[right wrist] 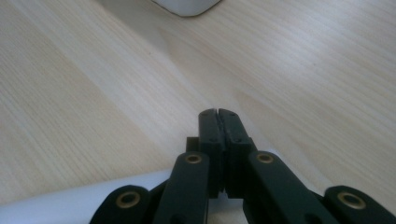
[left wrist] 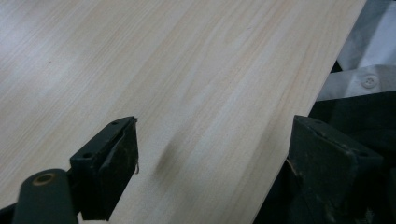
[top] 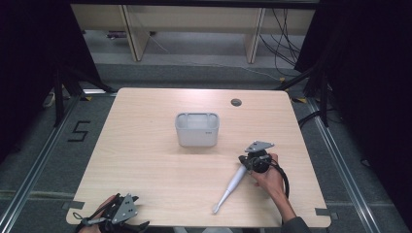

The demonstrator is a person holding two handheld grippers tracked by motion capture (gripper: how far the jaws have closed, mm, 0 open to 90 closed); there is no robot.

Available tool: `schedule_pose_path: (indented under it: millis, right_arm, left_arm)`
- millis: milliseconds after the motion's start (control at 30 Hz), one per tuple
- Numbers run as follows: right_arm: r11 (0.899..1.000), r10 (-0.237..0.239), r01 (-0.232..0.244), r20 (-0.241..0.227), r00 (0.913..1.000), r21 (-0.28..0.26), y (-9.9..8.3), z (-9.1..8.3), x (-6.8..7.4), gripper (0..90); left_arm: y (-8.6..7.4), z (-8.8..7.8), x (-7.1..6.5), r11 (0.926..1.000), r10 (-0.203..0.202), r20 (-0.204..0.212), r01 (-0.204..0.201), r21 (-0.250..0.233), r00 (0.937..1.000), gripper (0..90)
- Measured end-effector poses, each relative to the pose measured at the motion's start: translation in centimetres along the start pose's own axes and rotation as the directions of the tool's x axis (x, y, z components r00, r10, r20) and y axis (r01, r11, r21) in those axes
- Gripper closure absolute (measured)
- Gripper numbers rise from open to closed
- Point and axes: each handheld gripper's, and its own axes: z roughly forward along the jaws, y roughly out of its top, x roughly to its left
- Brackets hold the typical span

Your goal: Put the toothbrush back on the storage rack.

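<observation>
A white, brush-like tool with a thick handle and a thin tip (top: 232, 184) lies on the wooden table (top: 145, 160), right of the middle. Its thick end reaches under my right gripper (top: 247, 160), which a hand holds low over the table. In the right gripper view the two black jaws (right wrist: 218, 113) stand pressed together with nothing between their tips, and the white handle (right wrist: 56, 205) lies beneath them. My left gripper (top: 131, 224) rests at the table's front left corner, and its jaws (left wrist: 215, 126) stand wide apart over bare wood.
A grey open bin (top: 197, 130) stands at the table's middle, and its corner (right wrist: 187, 5) lies ahead of the right jaws. A cable hole (top: 236, 102) sits near the far edge. A white shirt with a button (left wrist: 369, 81) lies past the table's front edge.
</observation>
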Motion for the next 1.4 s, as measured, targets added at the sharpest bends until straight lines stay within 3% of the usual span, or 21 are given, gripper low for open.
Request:
schedule_pose_path:
  millis: [133,167,200,300,333,400,567,600,633,800,833,867,900,933,967,1267,1367,1400]
  right_arm:
    - [1.0,-0.012,0.012,0.004,0.9999,0.017,-0.3,-0.4,-0.3,88.7]
    - [1.0,0.013,-0.013,0.004,0.9999,0.021,-0.4,-0.6,-0.2,88.6]
    - [1.0,-0.018,0.017,0.004,0.9998,0.022,-0.6,-0.6,-0.4,88.6]
    - [1.0,0.012,-0.012,0.014,0.9998,0.014,-0.8,-0.8,-0.3,88.6]
    - [0.999,0.022,-0.022,0.014,0.9997,0.043,-1.0,-1.3,-0.4,88.5]
    - [0.999,0.009,-0.01,0.015,0.9998,0.042,-1.2,-1.5,-0.5,88.3]
    - [0.998,0.036,-0.038,0.031,0.9989,0.049,-1.7,-2.3,-0.3,88.0]
    - [0.997,0.058,-0.06,0.032,0.9978,0.058,-1.8,-2.6,-0.1,88.0]
    - [0.998,0.029,-0.03,0.034,0.999,0.046,-1.9,-2.6,-0.3,88.0]
    - [0.998,0.029,-0.032,0.041,0.9987,0.059,-2.5,-3.1,0.0,87.7]
    - [0.996,0.052,-0.055,0.036,0.998,0.07,-2.6,-3.3,0.2,87.6]
    - [0.998,0.014,-0.017,0.048,0.9987,0.057,-2.7,-3.4,0.1,87.5]
    - [0.998,0.008,-0.011,0.052,0.9986,0.059,-2.8,-3.5,0.1,87.4]
    - [0.996,0.054,-0.057,0.039,0.9978,0.074,-2.9,-3.7,0.5,87.4]
    - [0.998,0.032,-0.035,0.042,0.9986,0.061,-3.1,-3.9,0.5,87.2]
    - [0.995,0.037,-0.04,0.036,0.9987,0.088,-3.9,-4.7,1.3,86.4]
    - [0.997,-0.003,0.0,0.047,0.9989,0.081,-4.2,-4.9,1.4,86.1]
    - [0.996,0.012,-0.016,0.045,0.9989,0.084,-4.3,-5.0,1.6,86.0]
  left_arm:
    - [0.0,0.0,0.0,0.9999,-0.01,0.003,0.01,0.003,0.9999,15.8]
    - [0.0,0.0,0.0,1.0,-0.003,-0.002,0.003,-0.005,1.0,15.8]
    - [0.0,0.0,0.0,1.0,0.001,0.001,-0.001,0.001,1.0,15.8]
    - [0.0,0.0,0.0,1.0,-0.007,-0.001,0.007,-0.004,1.0,15.8]
    - [0.0,0.0,0.0,1.0,-0.006,0.003,0.006,0.003,1.0,15.8]
    - [0.0,0.0,0.0,1.0,-0.005,0.005,0.005,-0.002,1.0,15.8]
    - [0.0,0.0,0.1,1.0,-0.005,0.003,0.005,0.003,1.0,15.8]
    - [-0.1,0.1,-0.1,0.9997,-0.022,0.003,0.022,-0.003,0.9997,15.8]
    - [-0.1,0.0,0.0,1.0,-0.006,0.0,0.006,0.0,1.0,15.9]
    - [-0.1,0.0,0.0,1.0,-0.007,0.002,0.007,0.001,1.0,15.8]
    - [-0.1,0.0,0.1,1.0,-0.005,0.002,0.005,0.005,1.0,15.8]
    - [-0.1,0.0,0.2,0.9999,0.002,-0.003,-0.002,0.011,1.0,15.8]
    - [-0.1,0.0,0.2,1.0,-0.005,-0.003,0.005,0.006,1.0,15.8]
    - [-0.1,0.0,0.1,1.0,-0.006,-0.003,0.006,0.005,1.0,15.8]
    - [-0.1,0.0,0.1,1.0,-0.004,0.003,0.004,0.006,1.0,15.8]
    - [0.0,0.0,0.2,1.0,0.005,-0.006,-0.005,0.003,1.0,15.8]
    - [-0.1,0.0,0.1,0.9999,0.003,-0.002,-0.003,0.012,1.0,15.8]
    - [-0.1,0.0,0.1,1.0,-0.004,-0.005,0.004,0.008,1.0,15.9]
